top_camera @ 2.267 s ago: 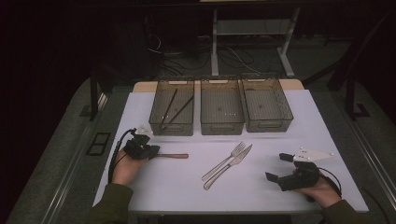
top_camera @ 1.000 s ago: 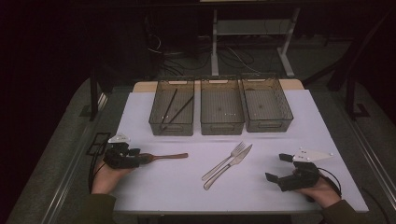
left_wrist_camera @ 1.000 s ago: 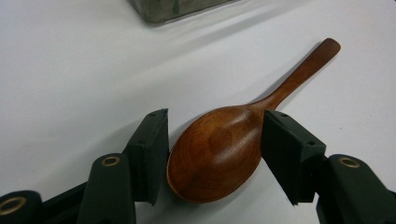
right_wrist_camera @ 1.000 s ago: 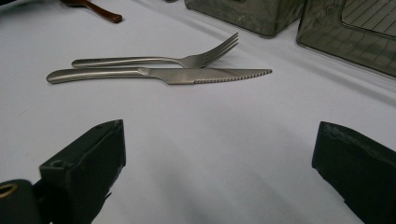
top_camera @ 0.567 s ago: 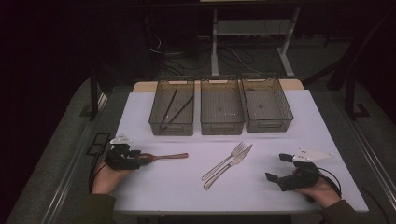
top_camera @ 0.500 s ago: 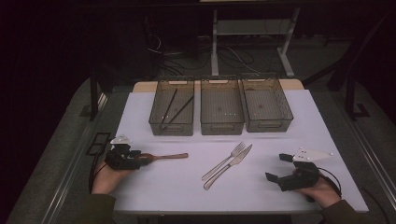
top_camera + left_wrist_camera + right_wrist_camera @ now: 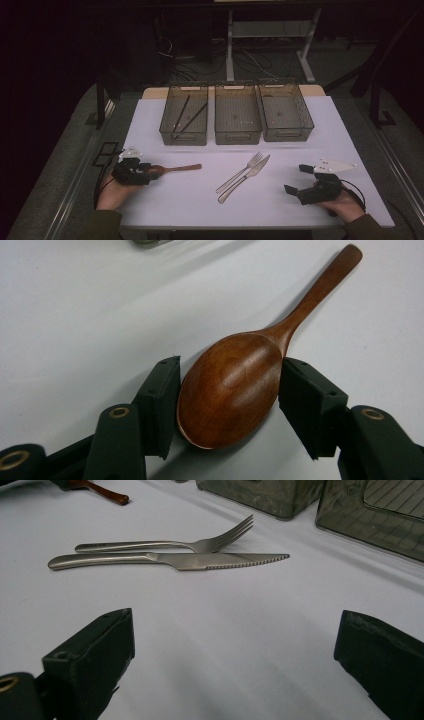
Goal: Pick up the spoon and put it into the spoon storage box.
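— Dark, glossy wood: the wooden spoon [image 7: 235,390] lay near the left edge of the white table [image 7: 280,205], oval bowl smooth and polished, its slim handle tapering away to a rounded tip.

— And the left gripper [image 7: 229,395]?

— Its matte black pads [image 7: 161,400] pressed the bowl from both sides, so it held the spoon against the tabletop.

— The right gripper [image 7: 235,655]?

— Spread wide over bare table, holding nothing. Beyond it lay a brushed-steel fork [image 7: 165,545] and a serrated knife [image 7: 170,560] — side by side, just touching.

— Any writing?

— A faint mark on the fork's handle, too small to read. Three smoky, translucent, ribbed bins [image 7: 238,131] stood at the back.
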`<action>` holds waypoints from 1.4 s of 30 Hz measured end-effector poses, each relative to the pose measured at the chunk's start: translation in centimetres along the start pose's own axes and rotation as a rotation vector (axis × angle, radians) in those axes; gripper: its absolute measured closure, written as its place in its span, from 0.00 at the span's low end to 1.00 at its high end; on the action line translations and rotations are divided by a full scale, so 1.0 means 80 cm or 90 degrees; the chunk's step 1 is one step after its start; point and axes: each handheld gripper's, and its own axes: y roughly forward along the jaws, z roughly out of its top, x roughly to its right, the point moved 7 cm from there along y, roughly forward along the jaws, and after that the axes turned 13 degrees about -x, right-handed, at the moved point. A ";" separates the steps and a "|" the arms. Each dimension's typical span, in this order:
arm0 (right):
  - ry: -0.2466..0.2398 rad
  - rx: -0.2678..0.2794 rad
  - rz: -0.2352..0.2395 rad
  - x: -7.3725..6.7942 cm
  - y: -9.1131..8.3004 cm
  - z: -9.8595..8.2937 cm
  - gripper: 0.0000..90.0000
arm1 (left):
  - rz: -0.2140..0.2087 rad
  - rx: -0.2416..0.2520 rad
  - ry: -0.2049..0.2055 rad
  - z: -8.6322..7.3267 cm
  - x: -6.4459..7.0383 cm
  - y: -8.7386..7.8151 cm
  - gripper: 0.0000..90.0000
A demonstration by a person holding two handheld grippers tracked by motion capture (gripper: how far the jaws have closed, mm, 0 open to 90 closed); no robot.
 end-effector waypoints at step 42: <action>-0.004 -0.001 -0.001 -0.001 0.000 0.000 0.03 | -0.039 0.017 0.009 0.002 0.003 0.001 0.74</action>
